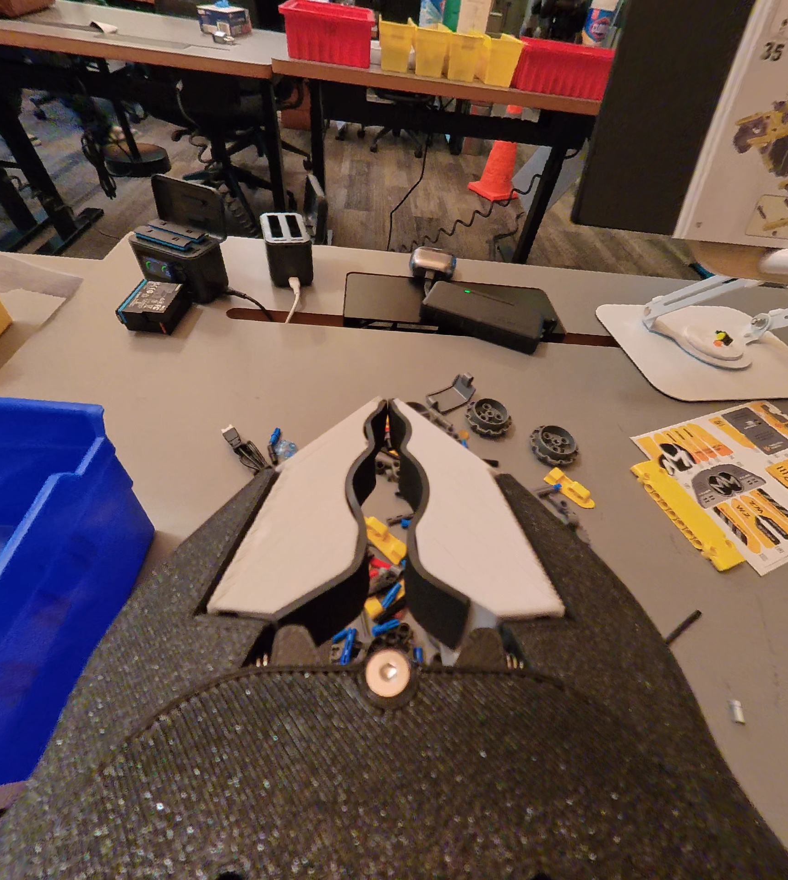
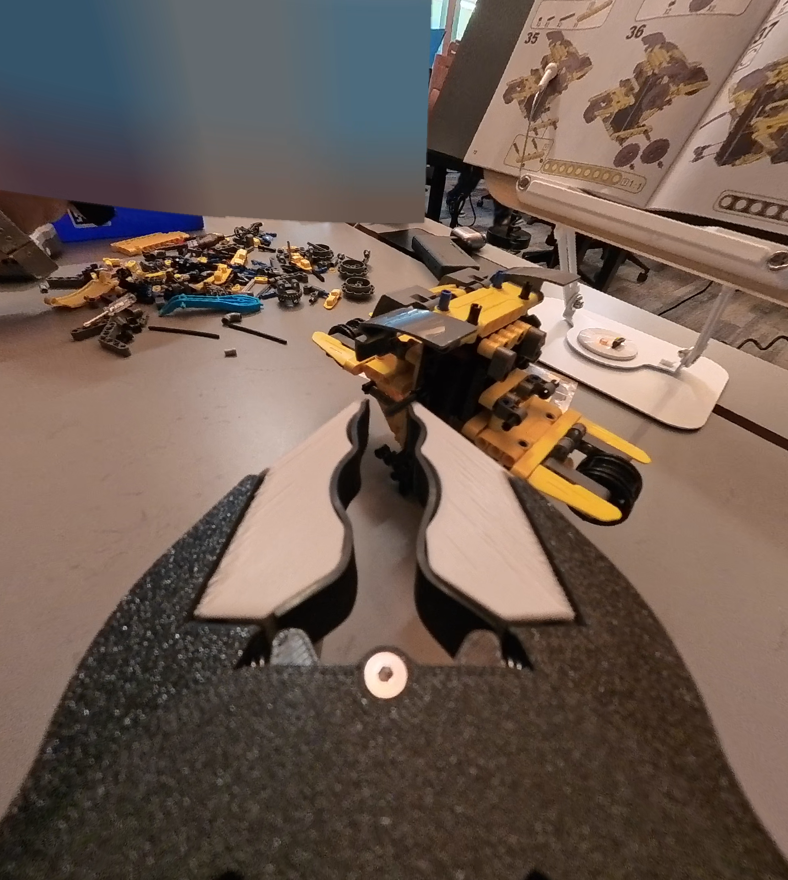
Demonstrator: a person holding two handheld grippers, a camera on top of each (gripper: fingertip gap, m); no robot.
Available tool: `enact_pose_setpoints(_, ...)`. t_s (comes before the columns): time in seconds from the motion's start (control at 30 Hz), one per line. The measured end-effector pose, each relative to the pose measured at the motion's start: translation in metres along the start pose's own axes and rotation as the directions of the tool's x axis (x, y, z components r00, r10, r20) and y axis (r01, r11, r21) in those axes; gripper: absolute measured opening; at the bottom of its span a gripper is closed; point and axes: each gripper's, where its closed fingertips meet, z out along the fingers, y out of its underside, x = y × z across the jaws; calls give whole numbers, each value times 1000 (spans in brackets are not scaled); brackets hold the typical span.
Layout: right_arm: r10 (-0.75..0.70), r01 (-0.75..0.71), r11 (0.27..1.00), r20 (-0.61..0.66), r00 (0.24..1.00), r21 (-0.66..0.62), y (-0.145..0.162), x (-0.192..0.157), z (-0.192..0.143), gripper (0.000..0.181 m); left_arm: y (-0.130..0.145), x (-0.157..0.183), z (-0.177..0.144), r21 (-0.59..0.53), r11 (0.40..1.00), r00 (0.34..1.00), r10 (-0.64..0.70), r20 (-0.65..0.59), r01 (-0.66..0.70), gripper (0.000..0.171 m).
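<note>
Left wrist view
Left tongs (image 1: 388, 405): the tips are pressed together with nothing seen between them. They hang over a pile of small parts (image 1: 385, 585) on the grey bench (image 1: 192, 381).
Right of the tongs: two dark toothed wheels (image 1: 554, 444), a yellow part (image 1: 568, 488) and a sticker sheet (image 1: 744, 481).
Left: a blue bin (image 1: 35, 547), near the tongs.
Far side: black chargers (image 1: 178, 266) and a white stand (image 1: 711, 352) that holds up an open booklet (image 1: 773, 124).

Right wrist view
Right tongs (image 2: 391, 410): the tips are a little apart. They sit on both sides of the near end of a yellow and black toy model (image 2: 478, 362). It cannot be told if they clamp it.
Far left: the pile of small parts (image 2: 201, 285) on the bench (image 2: 97, 452), well apart from the model.
Far right: the booklet (image 2: 644, 95) on its white stand (image 2: 658, 381), just behind the model.
</note>
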Motion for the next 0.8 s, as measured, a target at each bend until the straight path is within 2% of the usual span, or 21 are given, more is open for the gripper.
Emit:
enact_pose_setpoints(0.1,10,-9,1000,11,1000,-9,3,-1,2,14,4,-8,11,-73,997,1000,11,7,-11,0)
enact_pose_setpoints(0.2,21,-20,1000,25,999,-7,3,-4,2,14,11,-19,26,-237,971,999,44,-4,-44,0)
enact_pose_setpoints(0.33,19,-19,1000,28,999,6,-1,-5,1,14,43,-41,53,-495,867,998,62,-12,-60,0)
enact_pose_setpoints(0.4,14,-14,1000,20,1000,6,0,-3,0,14,61,-52,65,-584,810,998,60,-15,-57,0)
enact_pose_setpoints(0.53,33,-33,999,5,999,5,2,3,-2,15,72,-71,76,-626,778,997,69,22,-41,0)
enact_pose_setpoints(0.67,65,-65,998,4,998,21,0,8,-3,14,83,-79,75,-664,748,999,18,36,10,0)
enact_pose_setpoints(0.8,76,-77,997,5,997,18,2,9,-3,15,90,-81,72,-657,752,999,-24,45,48,0)
